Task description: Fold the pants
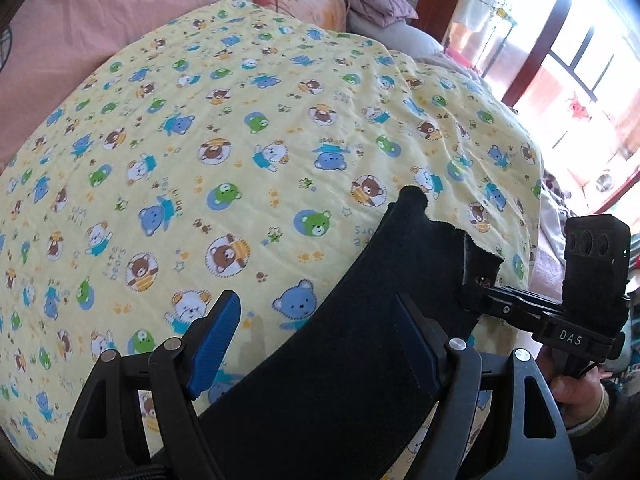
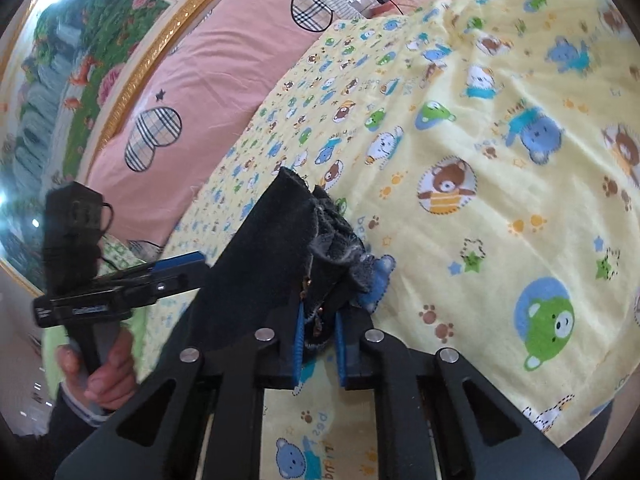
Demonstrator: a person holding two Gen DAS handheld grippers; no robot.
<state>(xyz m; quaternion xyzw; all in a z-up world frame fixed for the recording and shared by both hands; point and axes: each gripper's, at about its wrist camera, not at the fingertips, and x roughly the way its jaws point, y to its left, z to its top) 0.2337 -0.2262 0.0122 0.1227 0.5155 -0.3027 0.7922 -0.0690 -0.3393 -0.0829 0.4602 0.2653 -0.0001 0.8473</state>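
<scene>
While your right gripper (image 2: pixel 318 330) is clamped on a bunched edge of the dark pants (image 1: pixel 340 360), your left gripper (image 1: pixel 320 340) has its jaws apart with the cloth passing between them, not pinched. Pants hang off the yellow bear blanket (image 1: pixel 240 140), near edge, right of centre. No fold shows; nearly all of the job is left, I'd say. Readable: "DAS" on the right gripper's body; "bears" printed on the blanket.

A yellow bear-print blanket (image 1: pixel 248 128) beside a pink pillow (image 2: pixel 224 80) and gold-framed painting (image 2: pixel 80 52)
</scene>
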